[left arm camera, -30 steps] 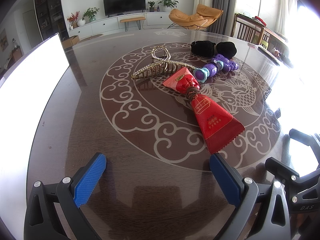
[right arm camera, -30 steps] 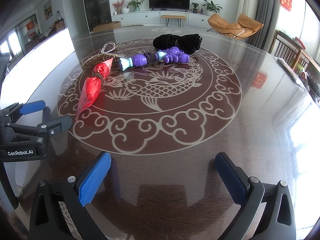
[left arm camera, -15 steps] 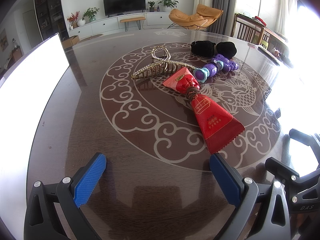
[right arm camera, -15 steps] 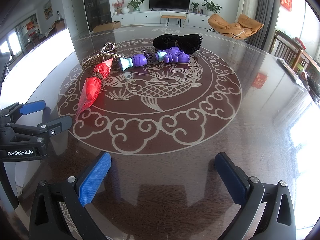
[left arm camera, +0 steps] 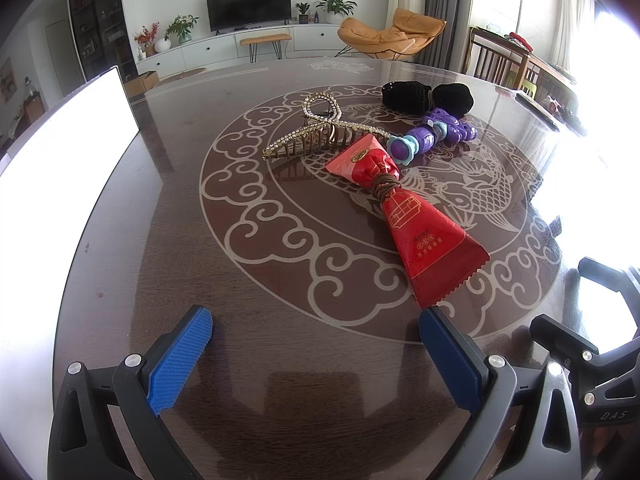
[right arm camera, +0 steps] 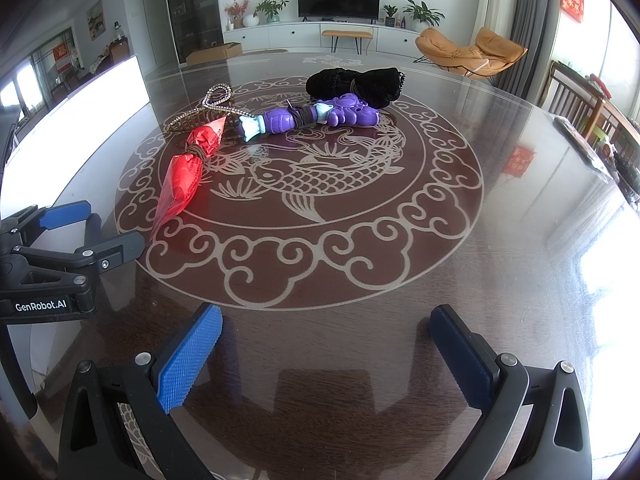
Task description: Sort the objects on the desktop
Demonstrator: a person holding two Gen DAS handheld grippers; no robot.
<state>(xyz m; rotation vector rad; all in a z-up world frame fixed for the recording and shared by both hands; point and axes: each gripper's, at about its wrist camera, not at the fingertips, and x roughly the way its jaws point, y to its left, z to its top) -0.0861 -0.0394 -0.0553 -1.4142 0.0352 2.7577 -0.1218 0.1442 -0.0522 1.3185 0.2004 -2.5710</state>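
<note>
— Desktop objects: where are they found, taken from near to far?

— Nearest, the left hand-held gripper [left arm camera: 316, 334] is seen low over the bench [left arm camera: 168, 248], its blue pads spread wide apart with nothing between them. The right hand-held gripper [right arm camera: 326, 334] is held the same way, jaws apart and empty, just beside the left one.

— And beyond the pads?

— A red packet [left arm camera: 404, 208], pinched at its waist by a brown band, is laid flat on the bench's round scroll pattern; its serrated end is pointed toward the left hand-held gripper and lies just ahead of the right-side pad. Just behind its far end a gold hair claw [left arm camera: 320, 132] set with stones is found, seemingly touching the packet. Beside that, a purple toy [right arm camera: 308, 118] with a pale blue flared end and a dark band round its middle is laid on its side.

— What is placed farthest?

— A black cloth bundle [right arm camera: 356, 82], set against the far end of the purple toy. A bright white panel [left arm camera: 60, 152] is seen along the bench's left edge.
</note>
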